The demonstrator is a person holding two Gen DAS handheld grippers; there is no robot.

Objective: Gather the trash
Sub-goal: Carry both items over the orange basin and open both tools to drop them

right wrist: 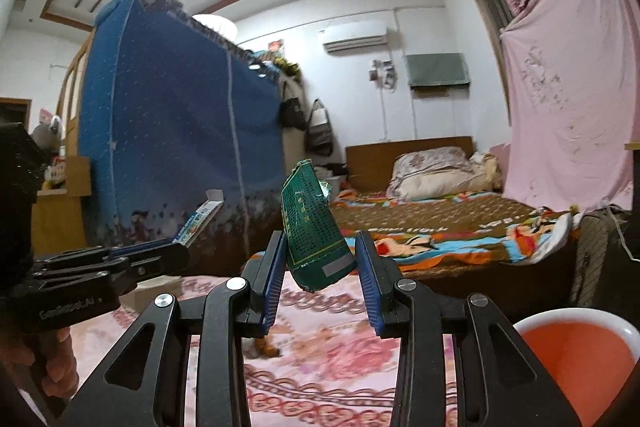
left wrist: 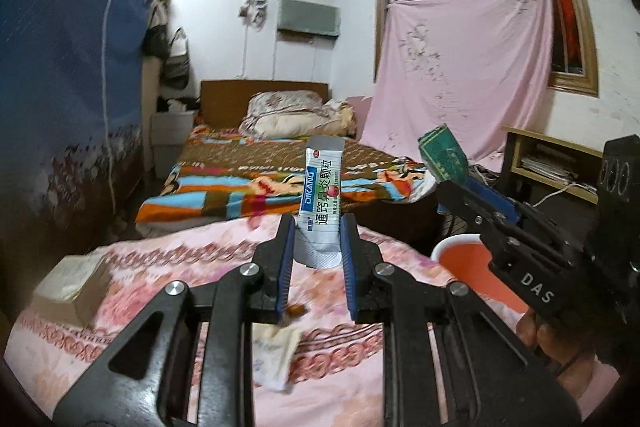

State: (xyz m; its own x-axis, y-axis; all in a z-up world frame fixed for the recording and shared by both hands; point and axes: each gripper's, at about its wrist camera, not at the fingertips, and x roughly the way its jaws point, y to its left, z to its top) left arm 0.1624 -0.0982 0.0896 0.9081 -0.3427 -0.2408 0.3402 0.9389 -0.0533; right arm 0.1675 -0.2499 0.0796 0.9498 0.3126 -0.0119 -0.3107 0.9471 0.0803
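A: What is the left gripper (left wrist: pixel 318 247) holding?

B: Its blue-padded jaws are clamping the lower end of a white and silver foil medicine sachet with blue and green print (left wrist: pixel 321 199), which is standing upright above a pink floral bedspread (left wrist: pixel 180 267).

A: And the right gripper (right wrist: pixel 320 267)?

B: It is carrying a crumpled dark green cardboard packet (right wrist: pixel 310 227), tilted, its lower part sitting between the jaws. The left pad is pressing on it; whether the right pad is touching I cannot tell for certain, though the packet is staying up off the bed.

A: Where is the bin?

B: A round orange plastic bucket with a white rim (right wrist: pixel 576 351) is standing just beside the bed, low on the right. Neither piece is over it.

A: Anything lying on the bedspread?

B: A small white paper wrapper (left wrist: pixel 276 355) and a small brown scrap (left wrist: pixel 296 310) are lying under the left gripper, and a flat cardboard box (left wrist: pixel 68 291) is resting near the left edge.
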